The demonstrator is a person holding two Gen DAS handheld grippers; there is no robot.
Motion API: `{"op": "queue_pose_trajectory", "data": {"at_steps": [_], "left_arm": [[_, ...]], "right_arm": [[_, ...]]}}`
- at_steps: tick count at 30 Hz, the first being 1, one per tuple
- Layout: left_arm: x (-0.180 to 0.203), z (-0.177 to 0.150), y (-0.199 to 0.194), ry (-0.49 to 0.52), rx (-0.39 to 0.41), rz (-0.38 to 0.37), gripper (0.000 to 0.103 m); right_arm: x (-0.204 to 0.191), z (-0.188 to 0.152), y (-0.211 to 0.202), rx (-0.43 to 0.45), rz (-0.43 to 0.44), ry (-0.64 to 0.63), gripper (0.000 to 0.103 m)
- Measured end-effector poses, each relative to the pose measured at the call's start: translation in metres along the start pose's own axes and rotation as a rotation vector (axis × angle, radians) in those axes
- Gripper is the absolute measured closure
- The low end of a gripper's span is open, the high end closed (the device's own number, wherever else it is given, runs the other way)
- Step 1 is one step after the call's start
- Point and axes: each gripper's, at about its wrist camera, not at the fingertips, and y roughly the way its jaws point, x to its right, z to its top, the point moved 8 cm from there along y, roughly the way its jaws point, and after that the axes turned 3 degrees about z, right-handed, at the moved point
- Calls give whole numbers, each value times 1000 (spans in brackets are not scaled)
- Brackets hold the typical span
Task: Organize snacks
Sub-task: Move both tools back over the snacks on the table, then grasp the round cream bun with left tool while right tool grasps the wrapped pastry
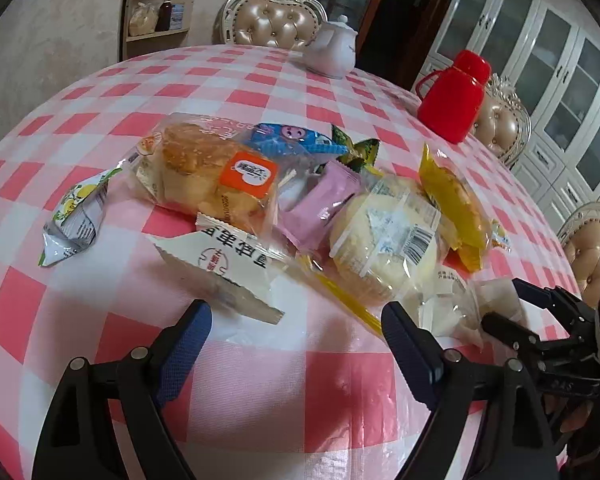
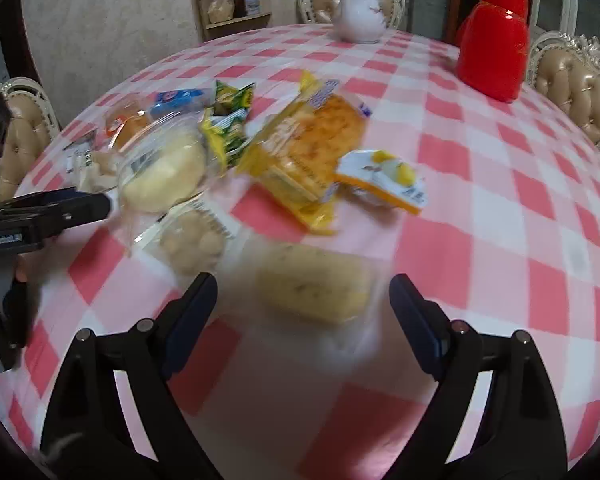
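A heap of wrapped snacks lies on the pink-and-white checked tablecloth (image 1: 260, 380). In the left wrist view I see a bun with an orange label (image 1: 216, 172), a pink packet (image 1: 320, 208), a round pale cake (image 1: 384, 240), a yellow packet (image 1: 452, 204), a white packet with red print (image 1: 224, 268) and a lemon-print sachet (image 1: 76, 216). My left gripper (image 1: 296, 320) is open, just short of the white packet. My right gripper (image 2: 304, 292) is open around a blurred yellow cake (image 2: 316, 288) lying between its fingers. It also shows at the right of the left wrist view (image 1: 512, 312).
A red flask (image 1: 456, 96) and a white teapot (image 1: 336, 48) stand at the far side of the table. Padded chairs (image 1: 276, 16) ring the table. White cabinets (image 1: 560, 80) stand at the right, a shelf (image 1: 160, 4) at the back wall.
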Motion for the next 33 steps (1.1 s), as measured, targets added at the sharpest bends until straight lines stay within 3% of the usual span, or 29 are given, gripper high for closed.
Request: {"op": "queue_pose_trajectory", "data": {"at_steps": [3, 8, 13, 18, 21, 22, 24, 31, 33], "left_arm": [[-7, 3, -1, -42, 14, -1, 16], [-9, 8, -1, -58, 35, -6, 16], [-12, 10, 0, -70, 35, -21, 16], [-17, 11, 1, -101, 27, -27, 16], [-16, 10, 1, -97, 26, -30, 16], [-15, 10, 1, -92, 28, -33, 16], [-13, 10, 0, -82, 31, -39, 16], [-12, 14, -5, -47, 67, -12, 16], [-7, 15, -11, -7, 100, 3, 16]], "right_arm": [[1, 11, 1, 35, 22, -9, 14], [-13, 16, 16, -13, 89, -53, 12], [-41, -26, -10, -79, 176, -180, 14], [-62, -54, -39, -95, 118, -288, 13], [-72, -61, -33, -99, 96, -331, 8], [-71, -59, -34, -76, 90, -322, 5], [-66, -63, -36, -107, 95, -296, 4], [-49, -85, -50, -75, 76, -155, 4], [-55, -83, -49, -75, 95, -149, 8]]}}
